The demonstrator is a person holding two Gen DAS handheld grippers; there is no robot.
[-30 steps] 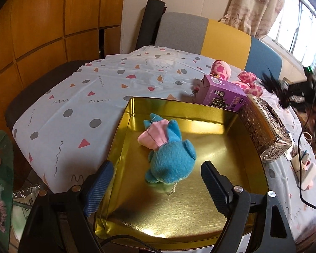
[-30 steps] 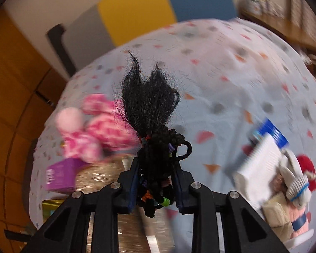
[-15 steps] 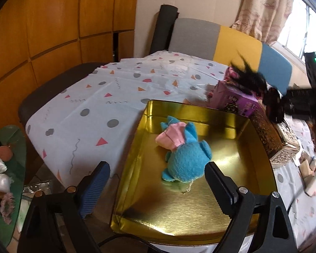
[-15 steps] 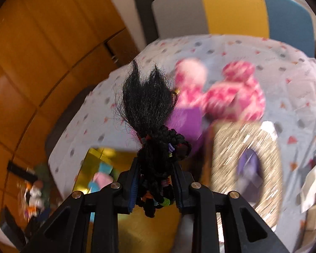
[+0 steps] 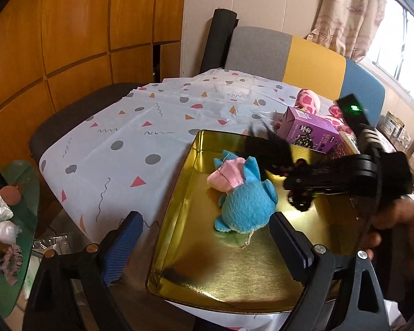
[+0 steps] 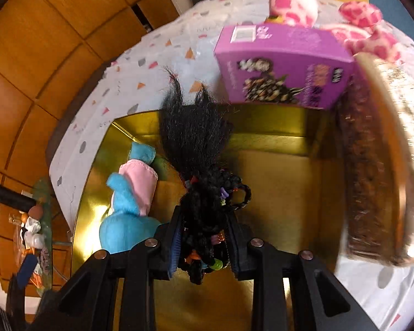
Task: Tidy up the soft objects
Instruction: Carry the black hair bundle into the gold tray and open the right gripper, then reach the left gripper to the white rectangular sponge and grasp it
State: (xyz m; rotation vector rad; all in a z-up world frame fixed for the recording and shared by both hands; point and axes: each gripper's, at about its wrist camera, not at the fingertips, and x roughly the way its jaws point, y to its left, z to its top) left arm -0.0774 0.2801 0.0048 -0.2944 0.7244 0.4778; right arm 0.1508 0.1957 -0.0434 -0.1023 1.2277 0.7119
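A gold tin tray [image 5: 234, 284] [image 6: 276, 171] lies on the patterned tablecloth. Inside it rests a blue plush toy [image 5: 245, 201] [image 6: 127, 220] with a pink patch. My left gripper [image 5: 204, 240] stands open at the tray's near edge, nothing between its fingers. My right gripper [image 6: 204, 245] is shut on a black braided hair bundle [image 6: 198, 149] with coloured bands and hangs over the tray, beside the plush. In the left wrist view that black hair bundle [image 5: 270, 151] and right gripper [image 5: 300, 190] come in from the right, held by a person's hand [image 5: 392, 223].
A purple box [image 5: 309, 132] [image 6: 284, 63] sits at the tray's far edge, with a pink spotted plush [image 5: 309, 100] [image 6: 295, 2] behind it. A silver ornate box [image 6: 378, 165] borders the tray's right side. A green side table [image 5: 11, 220] with clutter stands left. Chairs line the far side.
The right gripper has carried the hair bundle leftward from beyond the pink plush to above the gold tray. The left gripper has widened slightly and stayed in place.
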